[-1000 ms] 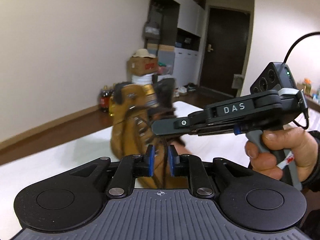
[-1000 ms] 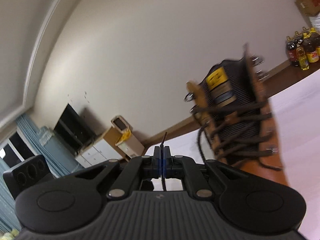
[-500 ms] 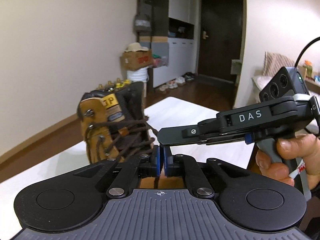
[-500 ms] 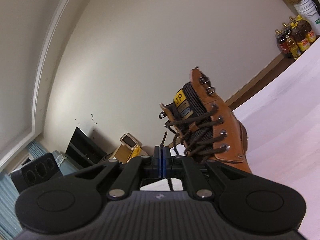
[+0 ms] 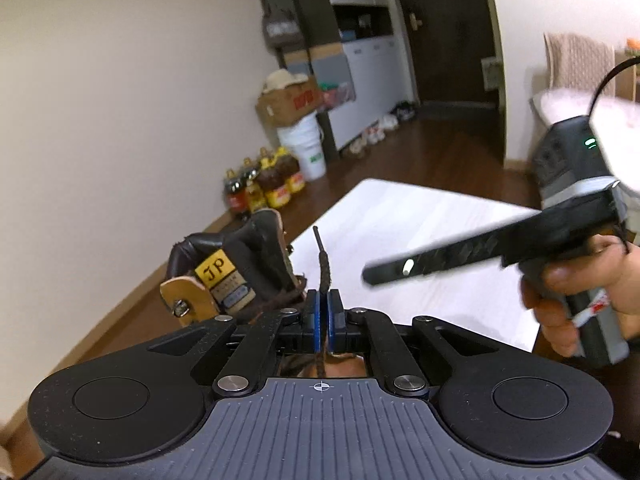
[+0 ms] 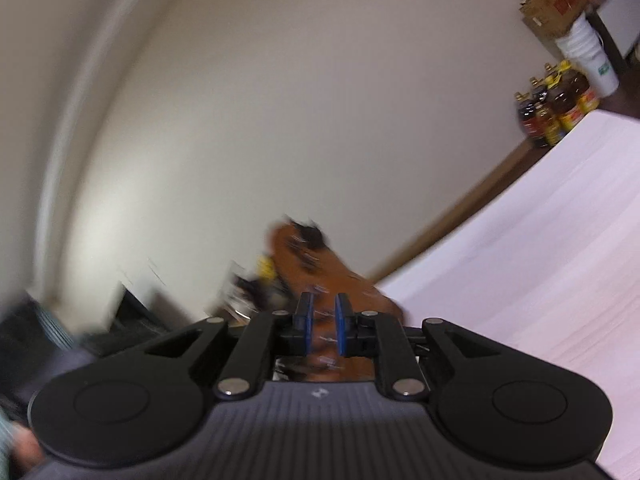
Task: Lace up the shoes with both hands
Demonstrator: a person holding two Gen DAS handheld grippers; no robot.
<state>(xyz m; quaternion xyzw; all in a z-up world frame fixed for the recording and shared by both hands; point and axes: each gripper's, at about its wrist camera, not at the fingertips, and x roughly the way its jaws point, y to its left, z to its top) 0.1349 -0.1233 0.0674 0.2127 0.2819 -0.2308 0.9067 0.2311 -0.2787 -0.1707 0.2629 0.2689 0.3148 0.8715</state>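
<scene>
Left gripper (image 5: 322,312): pads clamped on dark brown braided lace (image 5: 323,270), tip poking above fingers. Tan leather boot (image 5: 228,276) just left of them, on white table (image 5: 420,240). Right gripper (image 6: 321,322): jaws just opened, nothing visibly pinched (blurred). Upper hooks look unlaced; threading and tying judged remaining.

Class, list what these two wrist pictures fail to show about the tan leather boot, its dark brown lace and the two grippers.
- Left wrist view: most of the tan leather boot is hidden behind the left gripper; its eyelets cannot be counted.
- Left wrist view: the dark brown lace disappears below the shut jaws.
- Left wrist view: the right gripper is motion-blurred.
- Right wrist view: the boot is smeared; no lace is discernible.
</scene>
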